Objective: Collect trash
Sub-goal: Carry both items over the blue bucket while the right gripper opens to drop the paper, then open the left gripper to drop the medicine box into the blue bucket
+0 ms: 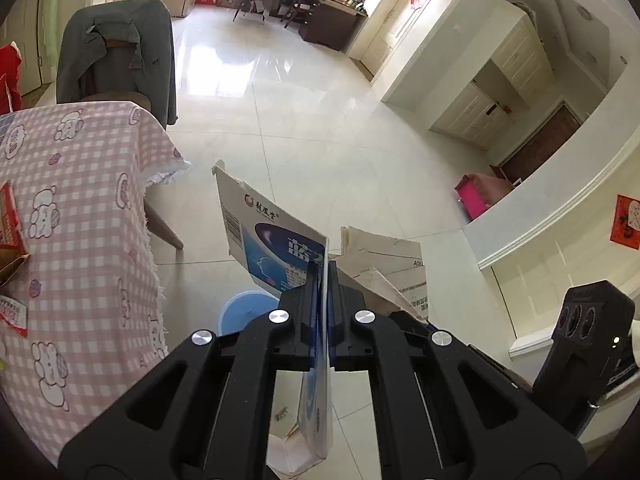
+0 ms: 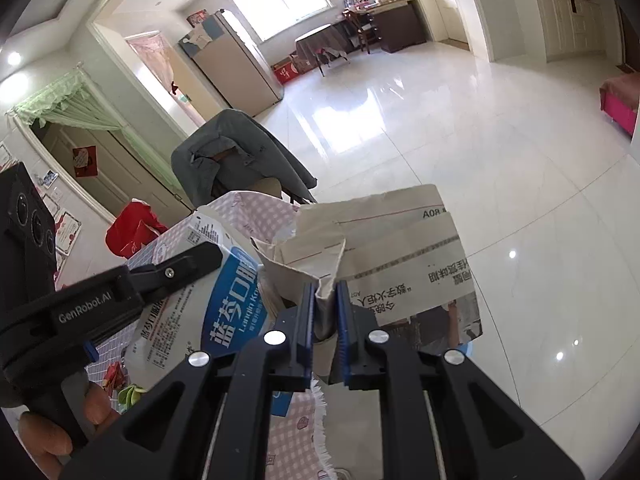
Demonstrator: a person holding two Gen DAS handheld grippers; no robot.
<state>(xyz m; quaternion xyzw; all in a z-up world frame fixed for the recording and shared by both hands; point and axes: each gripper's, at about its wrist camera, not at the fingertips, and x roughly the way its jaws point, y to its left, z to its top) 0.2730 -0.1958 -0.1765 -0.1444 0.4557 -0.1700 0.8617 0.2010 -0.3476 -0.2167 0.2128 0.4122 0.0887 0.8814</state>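
The carrying step is judged to be in hand: both pieces of trash are held in the air above the floor. The left hand-held gripper (image 1: 323, 280) is closed on the edge of a flattened blue-and-white medicine carton (image 1: 272, 236), at the lower middle of the left wrist view. The right hand-held gripper (image 2: 325, 296) is clamped on a crumpled fold of torn cardboard (image 2: 400, 248). Next, a release over the blue bin (image 1: 244, 314), partly seen below the carton, is probably needed. At the left, a bench (image 1: 88, 208) with a pink checked cloth is seen; the glossy tiled floor (image 1: 320, 120) fills the room.
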